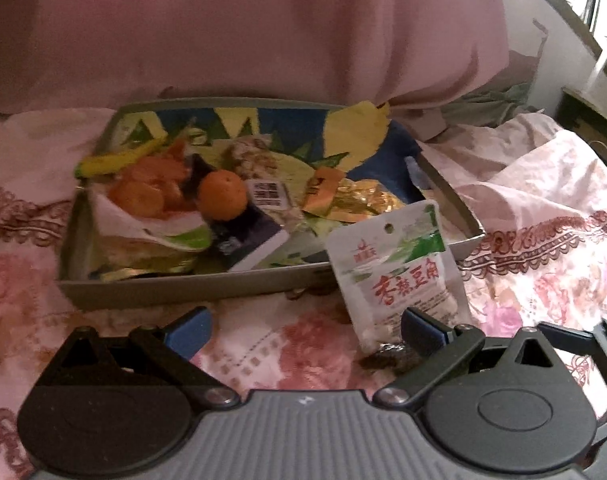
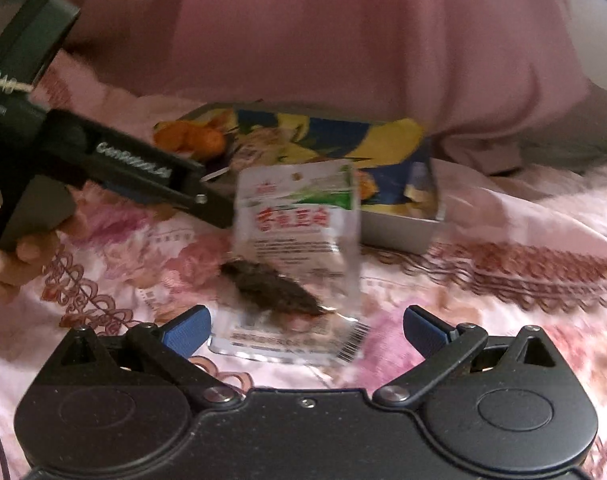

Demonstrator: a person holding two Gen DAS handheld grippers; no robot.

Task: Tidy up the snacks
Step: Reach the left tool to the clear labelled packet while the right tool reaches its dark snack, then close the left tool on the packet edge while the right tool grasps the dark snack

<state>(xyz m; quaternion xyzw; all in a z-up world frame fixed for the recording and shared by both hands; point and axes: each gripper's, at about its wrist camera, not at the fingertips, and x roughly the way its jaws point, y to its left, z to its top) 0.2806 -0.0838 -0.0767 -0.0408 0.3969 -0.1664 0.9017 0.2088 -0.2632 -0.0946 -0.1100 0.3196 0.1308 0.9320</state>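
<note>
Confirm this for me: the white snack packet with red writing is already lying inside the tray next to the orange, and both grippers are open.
Not quite. The white snack packet is outside the tray, on the flowered bedsheet in front of the tray's near wall, as the left wrist view shows. The orange is in the tray, and the left gripper and right gripper are both open.

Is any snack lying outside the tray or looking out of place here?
Yes. One white snack packet with red characters stands outside the tray, on the floral bedsheet by the tray's front right corner, between the open right gripper fingers. The other snacks lie inside.
</note>
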